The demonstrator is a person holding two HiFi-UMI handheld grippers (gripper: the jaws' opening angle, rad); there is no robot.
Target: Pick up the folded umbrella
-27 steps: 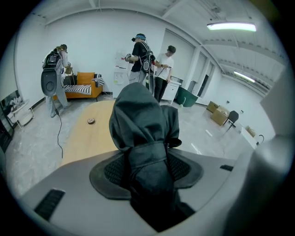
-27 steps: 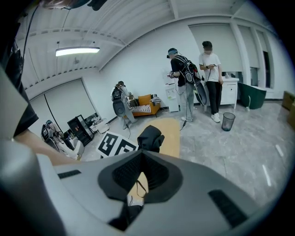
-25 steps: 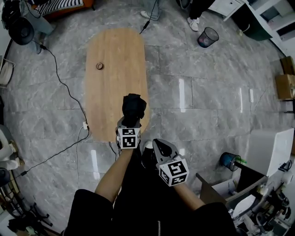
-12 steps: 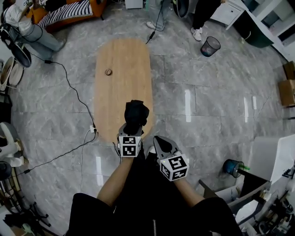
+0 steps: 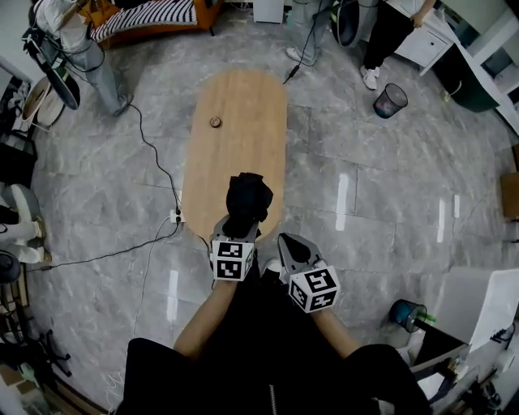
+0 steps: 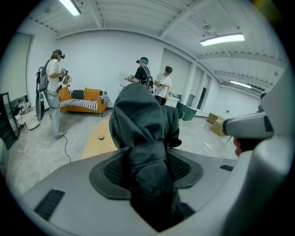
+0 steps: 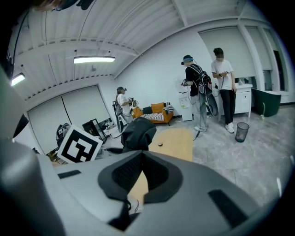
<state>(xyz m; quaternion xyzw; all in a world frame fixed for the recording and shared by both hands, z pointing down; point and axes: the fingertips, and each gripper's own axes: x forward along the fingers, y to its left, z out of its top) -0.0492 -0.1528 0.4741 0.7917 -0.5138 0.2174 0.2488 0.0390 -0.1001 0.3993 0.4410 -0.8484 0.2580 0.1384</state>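
The folded umbrella [image 5: 247, 194] is a black, bunched bundle held up over the near end of the oval wooden table [image 5: 243, 105]. My left gripper [image 5: 241, 223] is shut on its lower part. In the left gripper view the umbrella [image 6: 143, 120] fills the gap between the dark pads [image 6: 113, 171] and stands up above them. My right gripper [image 5: 289, 241] hangs just to the right of it, nearer my body, shut with nothing in it. From the right gripper view the umbrella [image 7: 137, 133] shows beyond the meeting pads [image 7: 124, 173].
A small round object [image 5: 216, 122] lies on the far part of the table. A cable [image 5: 154, 170] and power strip [image 5: 176, 216] run over the grey tiles on the left. A mesh bin [image 5: 390, 100], standing people [image 5: 89, 57] and an orange sofa [image 5: 154, 16] are at the back.
My left gripper has risen with the umbrella, which now stands higher above the table's near end. The right gripper rose slightly beside it and stays shut.
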